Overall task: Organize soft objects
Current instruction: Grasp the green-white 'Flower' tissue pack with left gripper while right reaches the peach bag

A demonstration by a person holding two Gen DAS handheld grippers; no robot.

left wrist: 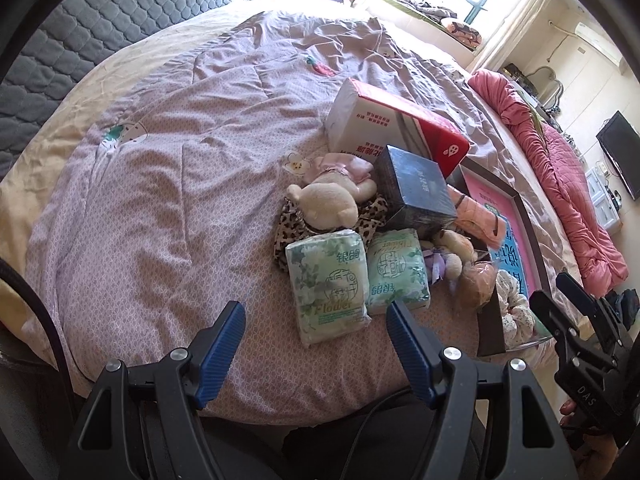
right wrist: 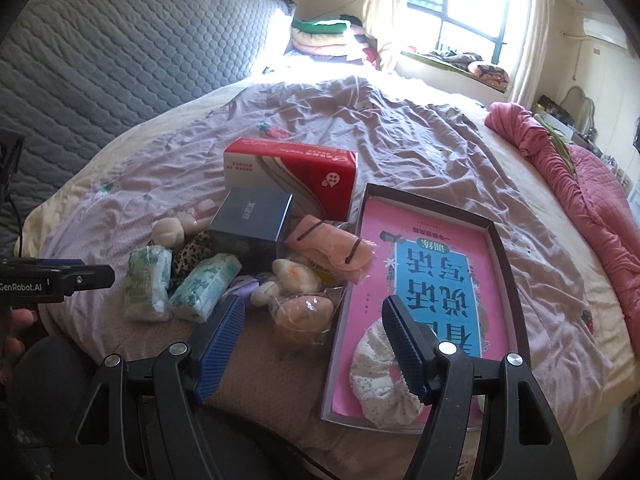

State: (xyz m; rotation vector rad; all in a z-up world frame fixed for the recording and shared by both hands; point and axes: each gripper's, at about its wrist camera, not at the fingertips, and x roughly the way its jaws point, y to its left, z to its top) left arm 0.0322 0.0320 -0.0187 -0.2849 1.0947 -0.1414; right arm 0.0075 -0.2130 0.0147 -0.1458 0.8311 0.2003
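Observation:
A heap of things lies on the bed. Two green tissue packs lie at its near edge. Behind them are a cream plush toy, a leopard-print cloth, a small plush and a wrapped peach puff. A pink cloth lies by the shallow pink-lined box, which holds a floral scrunchie. My left gripper is open just short of the tissue packs. My right gripper is open above the puff and the box's left wall.
A red-and-white tissue box and a dark blue box stand in the heap. A pink quilt lies along the bed's right side. The grey headboard is at the left.

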